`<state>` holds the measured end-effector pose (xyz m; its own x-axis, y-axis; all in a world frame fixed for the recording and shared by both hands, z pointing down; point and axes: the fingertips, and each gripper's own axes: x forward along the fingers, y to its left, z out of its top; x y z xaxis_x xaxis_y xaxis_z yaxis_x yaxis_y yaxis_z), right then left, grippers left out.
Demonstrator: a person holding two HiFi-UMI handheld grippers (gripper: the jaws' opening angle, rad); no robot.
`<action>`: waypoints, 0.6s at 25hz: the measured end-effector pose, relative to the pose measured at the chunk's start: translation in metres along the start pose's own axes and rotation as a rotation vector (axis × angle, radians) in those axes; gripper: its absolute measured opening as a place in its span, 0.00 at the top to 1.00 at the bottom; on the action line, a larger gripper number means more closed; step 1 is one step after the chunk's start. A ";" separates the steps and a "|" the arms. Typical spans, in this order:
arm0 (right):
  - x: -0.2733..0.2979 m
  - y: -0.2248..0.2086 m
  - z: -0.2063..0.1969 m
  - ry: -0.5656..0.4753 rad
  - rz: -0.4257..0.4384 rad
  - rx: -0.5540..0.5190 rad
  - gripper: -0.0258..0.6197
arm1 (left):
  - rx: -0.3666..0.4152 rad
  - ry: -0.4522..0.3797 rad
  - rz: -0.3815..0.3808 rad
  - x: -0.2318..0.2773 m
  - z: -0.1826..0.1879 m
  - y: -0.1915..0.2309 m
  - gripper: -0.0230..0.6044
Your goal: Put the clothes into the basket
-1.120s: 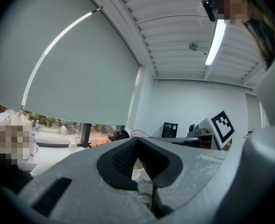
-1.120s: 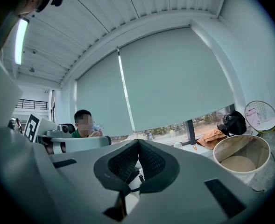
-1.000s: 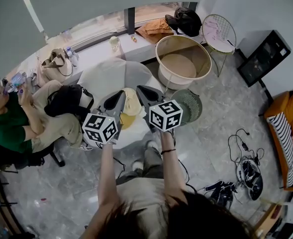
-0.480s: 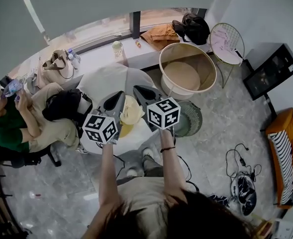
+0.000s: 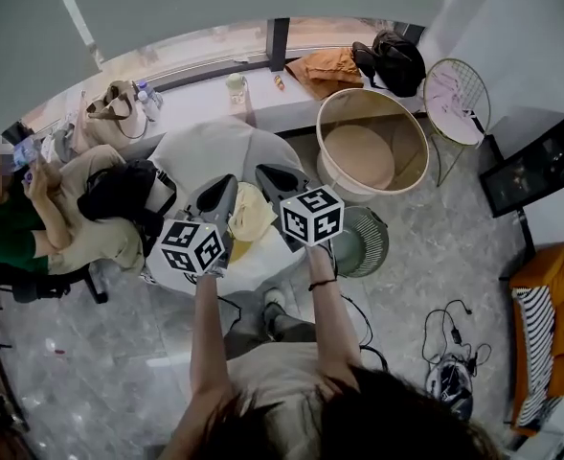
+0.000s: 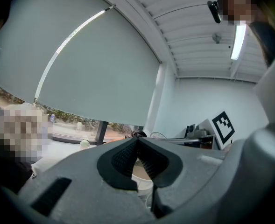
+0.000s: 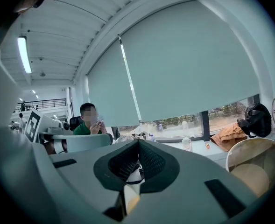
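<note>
Head view shows a person holding two grippers out over a white round tabletop [image 5: 205,147]. The left gripper [image 5: 230,178] and the right gripper [image 5: 260,170] sit side by side and both point to 12 o'clock. A pale yellow cloth [image 5: 250,214] with an orange part lies bunched between them, touching both.

The big round basket [image 5: 358,156] stands on the floor at 2 o'clock from the grippers, apart from the cloth. It has nothing in it.

Left gripper view shows the left gripper [image 6: 137,139] with its jaws squeezed together, tips touching. No cloth shows between the pads.

Right gripper view shows the right gripper [image 7: 138,141] with its jaws squeezed together too. A bit of the pale cloth [image 7: 130,190] shows through the slit under the pads. I cannot tell if the pads pinch it. The basket [image 7: 251,169] shows at 4 o'clock in this view.

In the head view, a seated person in a green top [image 5: 13,233] is at 9 o'clock, with a black backpack [image 5: 124,190] just beside them. Orange clothes [image 5: 327,65] and a black bag [image 5: 396,57] lie on the window ledge at 12 o'clock from the basket. A gold wire chair [image 5: 459,89] stands at 2 o'clock from the basket.
</note>
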<state>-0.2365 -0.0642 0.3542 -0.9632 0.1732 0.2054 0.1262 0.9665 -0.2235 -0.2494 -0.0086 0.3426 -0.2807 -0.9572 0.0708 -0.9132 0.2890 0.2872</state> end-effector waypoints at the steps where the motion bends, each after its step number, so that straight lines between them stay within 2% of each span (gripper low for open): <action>1: 0.003 -0.003 -0.001 0.006 0.003 -0.003 0.95 | -0.005 0.000 0.006 0.003 0.000 0.005 0.95; 6: 0.016 -0.014 0.002 0.013 0.014 0.001 0.95 | -0.008 -0.008 0.038 0.010 0.009 0.025 0.95; 15: 0.049 -0.028 0.004 0.004 0.013 0.046 0.95 | -0.040 0.064 0.046 0.022 -0.013 0.049 0.95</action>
<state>-0.2883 -0.0833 0.3664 -0.9608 0.1860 0.2057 0.1271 0.9545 -0.2697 -0.2966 -0.0152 0.3712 -0.3019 -0.9422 0.1453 -0.8867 0.3335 0.3201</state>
